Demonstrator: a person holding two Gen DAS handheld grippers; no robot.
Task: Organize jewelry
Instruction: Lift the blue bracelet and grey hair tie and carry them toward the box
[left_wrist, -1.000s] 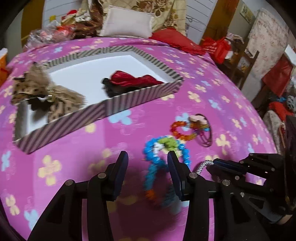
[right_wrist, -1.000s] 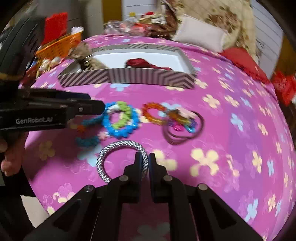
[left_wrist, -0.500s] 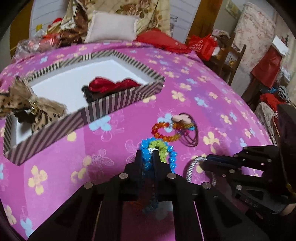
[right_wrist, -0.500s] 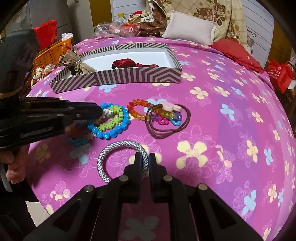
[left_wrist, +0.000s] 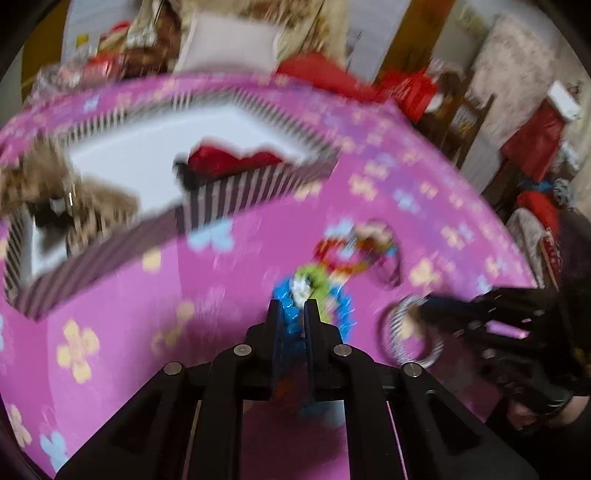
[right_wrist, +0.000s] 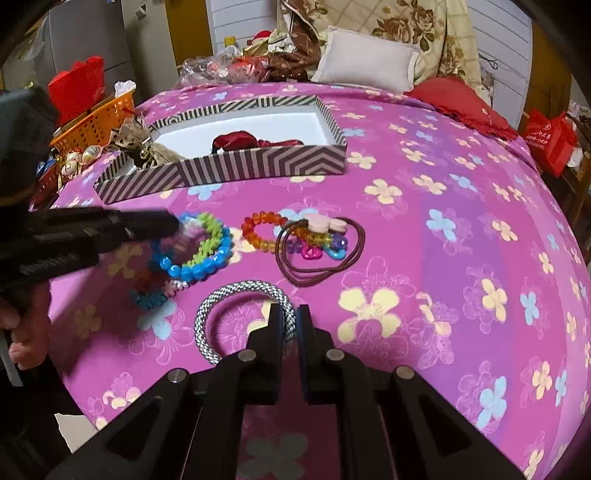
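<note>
Pinching the blue bead bracelet (left_wrist: 291, 317) in my left gripper (left_wrist: 291, 308) at lower centre, and the checkered bangle (right_wrist: 245, 317) in my right gripper (right_wrist: 286, 317), ready for the striped box (right_wrist: 258, 162) at upper left.

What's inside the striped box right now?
In the striped box: a red fabric piece mid-tray and a leopard-print bow at its left end. The near wall hides the floor behind it.

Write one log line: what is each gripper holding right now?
left: shut on blue bracelet | right: shut on rope bangle | box: not reached
</note>
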